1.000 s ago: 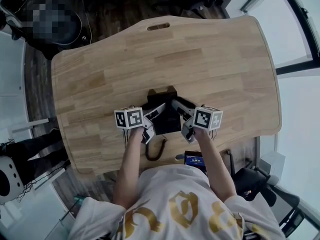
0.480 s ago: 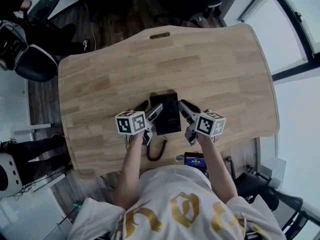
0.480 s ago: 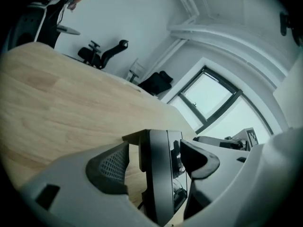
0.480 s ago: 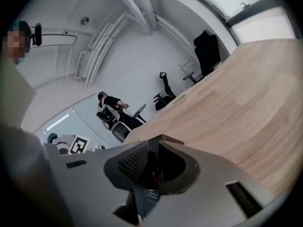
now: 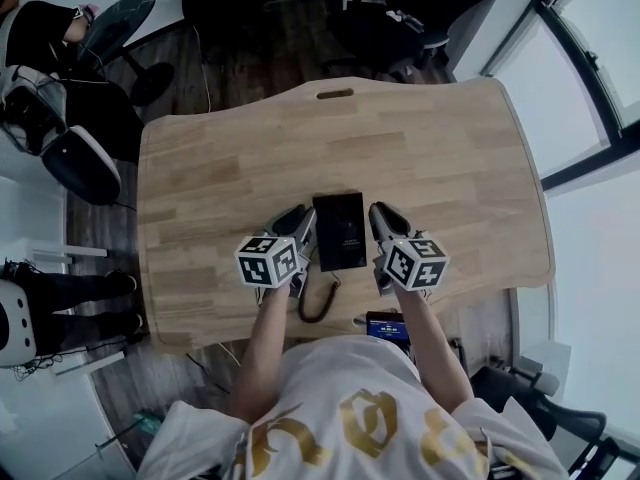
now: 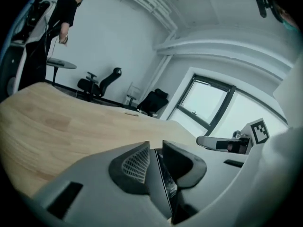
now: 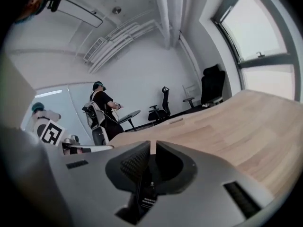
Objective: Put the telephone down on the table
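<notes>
Black coiled cord (image 5: 318, 303) lies nearest the person, trailing from the telephone (image 5: 340, 230) toward 6 o'clock and ending close to the table's near edge. A small device with a lit blue screen (image 5: 388, 325) sits at about 4 o'clock of the cord.

Next out, the left gripper (image 5: 298, 224) stands at 9 o'clock of the telephone and the right gripper (image 5: 384, 222) at 3 o'clock, each just beside a long edge. Whether either touches the casing cannot be told from above.

- **Left jaws:** they have just been closing and now stand a narrow gap apart, with nothing between them.
- **Right jaws:** they have likewise just been closing and are down to a thin slit, also empty.

The telephone, a flat black slab, lies level on the pale wood table (image 5: 440, 168), toward 6 o'clock of the top's centre and held by neither gripper. The set-down is therefore judged complete.

Farther on there is bare wood up to a slot cut-out (image 5: 335, 93) at 12 o'clock, then office chairs (image 5: 395, 13) on the dark floor.

Hazards, as judged:
- **Snagged cord:** the cord lies in the path by which the arms would pull back. A gripper or forearm catching a coil could drag the telephone toward the near edge or turn it.
- **Knocked casing:** both grippers flank the casing closely, so a sideways swing on leaving could knock it askew.
- **Pull of the cord:** should part of the cord slip over the edge, its weight could pull on the telephone's near end.
</notes>
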A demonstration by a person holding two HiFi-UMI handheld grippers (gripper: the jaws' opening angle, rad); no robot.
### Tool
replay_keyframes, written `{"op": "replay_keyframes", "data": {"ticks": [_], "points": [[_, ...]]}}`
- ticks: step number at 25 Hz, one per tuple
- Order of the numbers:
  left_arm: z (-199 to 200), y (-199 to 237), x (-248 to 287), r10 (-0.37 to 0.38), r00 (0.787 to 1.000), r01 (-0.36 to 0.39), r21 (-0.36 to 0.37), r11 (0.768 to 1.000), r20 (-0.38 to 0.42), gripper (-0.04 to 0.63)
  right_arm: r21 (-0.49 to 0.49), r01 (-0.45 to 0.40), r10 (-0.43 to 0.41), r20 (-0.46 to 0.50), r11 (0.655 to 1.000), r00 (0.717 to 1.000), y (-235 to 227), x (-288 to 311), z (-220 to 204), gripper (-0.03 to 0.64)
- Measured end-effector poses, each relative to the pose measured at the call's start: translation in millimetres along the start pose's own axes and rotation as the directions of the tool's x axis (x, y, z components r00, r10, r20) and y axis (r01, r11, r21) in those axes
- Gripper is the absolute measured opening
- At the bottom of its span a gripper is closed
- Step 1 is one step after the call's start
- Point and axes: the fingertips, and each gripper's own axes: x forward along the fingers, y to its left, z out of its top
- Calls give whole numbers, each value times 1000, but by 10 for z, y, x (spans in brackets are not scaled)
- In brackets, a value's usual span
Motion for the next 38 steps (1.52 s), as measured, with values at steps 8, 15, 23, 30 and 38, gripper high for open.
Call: {"op": "replay_keyframes", "data": {"ticks": [8,15,23,30,38], "points": [[189,-203,-409,49,994,-53,47,997,95,15,-163,-76,80,19,984,997,545,-282,11,34],[285,-393,-715,73,981,-96,121,988,182,9,-200,-23,44,104,980,994,652,-564,145,32],[274,-454,-987,91,969,-122,128,984,231,9,-217,1,22,104,976,994,724,-770,113,14],[237,-510,-1011,88,972,-120,140,983,217,9,-221,6,19,110,975,994,753,-818,105,12],[249,-427,-1011,113,969,-142,122,982,220,9,-225,-2,28,112,974,993,754,-794,115,12]]}}
